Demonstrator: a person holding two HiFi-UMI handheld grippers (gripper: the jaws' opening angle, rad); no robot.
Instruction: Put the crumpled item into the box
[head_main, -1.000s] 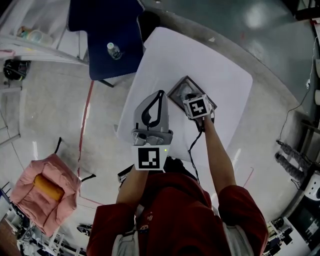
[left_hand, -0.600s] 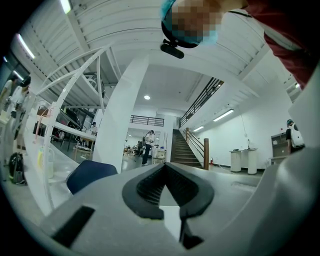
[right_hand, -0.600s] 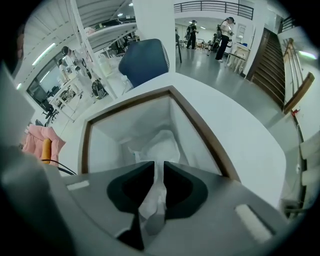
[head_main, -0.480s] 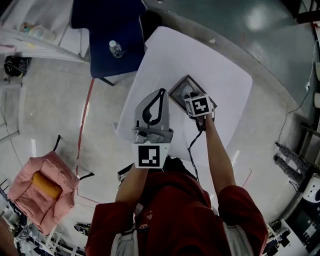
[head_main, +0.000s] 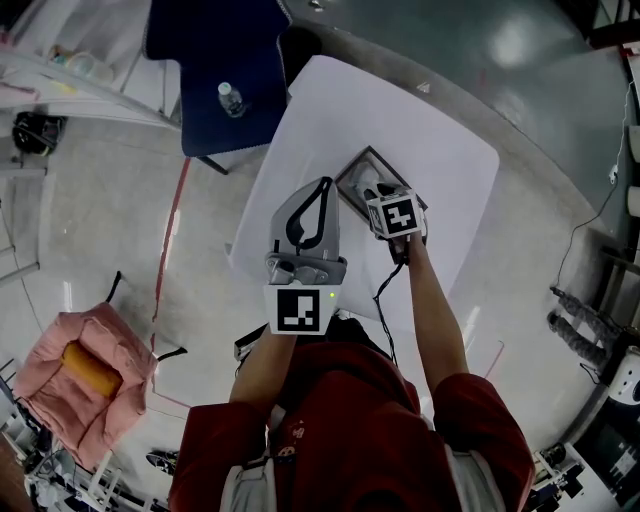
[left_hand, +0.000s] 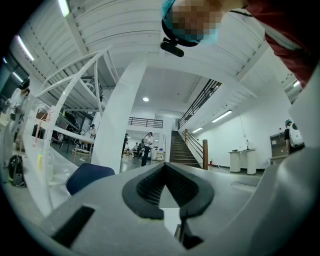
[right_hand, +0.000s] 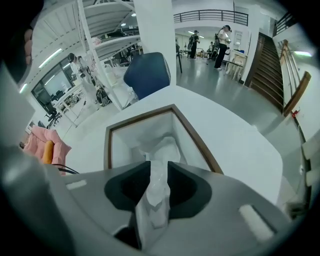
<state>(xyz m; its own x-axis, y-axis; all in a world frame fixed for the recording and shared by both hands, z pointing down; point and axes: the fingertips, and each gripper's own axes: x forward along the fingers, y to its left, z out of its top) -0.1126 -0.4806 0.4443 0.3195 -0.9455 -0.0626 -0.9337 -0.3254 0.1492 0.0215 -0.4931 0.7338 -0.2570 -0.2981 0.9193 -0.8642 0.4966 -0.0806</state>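
R tongs (right_hand: 159, 167) point steeply down over the open box (right_hand: 141, 131), which sits on the white tabletop (right_hand: 235, 145). The box has a brown rim & white inside. The jaws have just been opening & now stand spread. The crumpled white item (right_hand: 157, 187) is between the pads as a thin bunched strip, and its far end reaches down into the box. Can't tell if it's tissue or plastic film.

L tongs (left_hand: 165, 167) are held level over the tabletop's near part, left of the box in head view & apart from it. Their tips are pressed together w/ nothing btwn them.

A blue chair (head_main: 215, 60) stands past the tabletop's far-left corner, w/ a bottle (head_main: 229, 100) on its seat.
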